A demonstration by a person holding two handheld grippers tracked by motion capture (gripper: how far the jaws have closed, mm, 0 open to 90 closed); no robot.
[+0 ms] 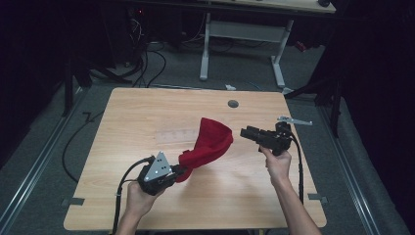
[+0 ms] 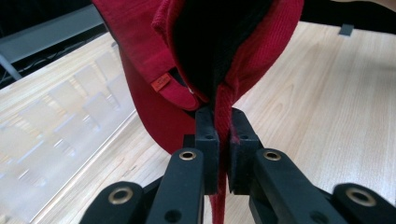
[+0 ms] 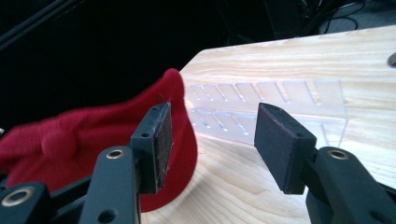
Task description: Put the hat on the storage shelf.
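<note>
A red cloth [image 1: 210,142], which looks like a cap with a small orange tag [image 2: 161,82], lies stretched over the middle of the wooden table [image 1: 147,107]. My left gripper [image 1: 177,171] is shut on its near edge, and in the left gripper view the red fabric [image 2: 140,42] is pinched between the two pads [image 2: 206,135]. To the right of the cloth my right gripper [image 1: 244,133] stands open and points left at it, a short gap away. In the right gripper view the jaws are apart with nothing between them [image 3: 210,140], and the cloth [image 3: 93,130] lies beyond the left jaw.
A clear plastic tray with slots [image 3: 261,105] lies flat on the table behind the cloth. A round grommet hole [image 1: 233,104] is at the far side of the table. A white desk frame [image 1: 244,34] and cables stand on the floor beyond.
</note>
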